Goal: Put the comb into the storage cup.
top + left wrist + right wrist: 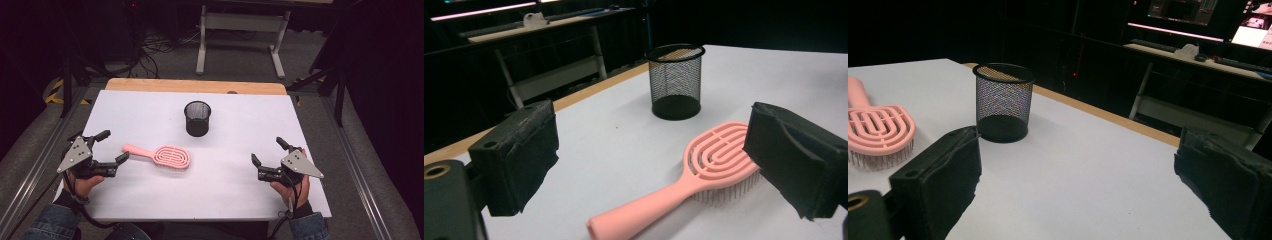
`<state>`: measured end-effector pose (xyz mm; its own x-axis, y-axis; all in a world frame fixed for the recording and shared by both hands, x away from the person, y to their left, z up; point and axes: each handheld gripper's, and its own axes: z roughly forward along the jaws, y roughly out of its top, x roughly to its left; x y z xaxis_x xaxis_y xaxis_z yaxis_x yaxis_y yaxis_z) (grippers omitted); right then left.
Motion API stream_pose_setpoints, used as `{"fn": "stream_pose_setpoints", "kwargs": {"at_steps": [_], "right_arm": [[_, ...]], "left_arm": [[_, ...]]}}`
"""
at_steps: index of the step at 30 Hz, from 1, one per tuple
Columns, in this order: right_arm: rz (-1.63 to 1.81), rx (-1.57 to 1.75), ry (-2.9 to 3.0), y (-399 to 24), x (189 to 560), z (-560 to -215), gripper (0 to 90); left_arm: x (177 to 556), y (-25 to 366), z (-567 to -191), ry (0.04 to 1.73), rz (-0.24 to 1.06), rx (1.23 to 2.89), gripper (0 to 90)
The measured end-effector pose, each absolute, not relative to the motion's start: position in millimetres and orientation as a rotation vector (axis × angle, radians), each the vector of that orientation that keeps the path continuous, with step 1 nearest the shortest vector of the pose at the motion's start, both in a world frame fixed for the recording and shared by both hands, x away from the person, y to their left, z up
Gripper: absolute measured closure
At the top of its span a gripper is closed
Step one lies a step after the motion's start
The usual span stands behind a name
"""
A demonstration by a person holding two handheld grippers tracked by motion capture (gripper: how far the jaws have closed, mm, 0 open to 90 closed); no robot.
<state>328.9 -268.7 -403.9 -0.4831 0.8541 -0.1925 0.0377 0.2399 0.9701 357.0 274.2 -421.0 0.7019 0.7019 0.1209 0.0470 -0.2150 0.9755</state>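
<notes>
Centrally on the white table (225,170) a pink hairbrush (160,155) is laid flat, bristles down, handle twd the left gripper (111,148), head twd the table's middle. Behind it, nearer the far edge, a black mesh cup (197,118) is stood upright, well apart from the brush; nothing can be made out inside it.

L gripper is held low at the table's left side w/ jaws spread wide; nothing is clamped btwn them. In the left gripper view the brush handle (644,205) is seen btwn the two jaws but not touched, w/ the brush head just beside one jaw pad.

The right gripper (269,152) is held at the table's right side, also spread wide, nothing gripped, well apart from brush & cup. Each gripper is held by a hand, denim sleeves seen at the bottom edge.
</notes>
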Motion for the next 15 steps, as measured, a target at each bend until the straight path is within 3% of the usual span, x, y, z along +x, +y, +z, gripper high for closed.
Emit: {"fn": "stream_pose_setpoints", "kwargs": {"at_steps": [10,15], "right_arm": [[1.308,0.803,1.737,-264.9,326.9,-402.2,4.5],[1.303,0.797,1.75,-263.2,327.0,-402.9,4.5]], "left_arm": [[355.1,270.0,-422.1,0.585,0.669,1.724,7.6],[355.4,266.1,-421.7,0.578,0.653,1.75,11.8]]}}
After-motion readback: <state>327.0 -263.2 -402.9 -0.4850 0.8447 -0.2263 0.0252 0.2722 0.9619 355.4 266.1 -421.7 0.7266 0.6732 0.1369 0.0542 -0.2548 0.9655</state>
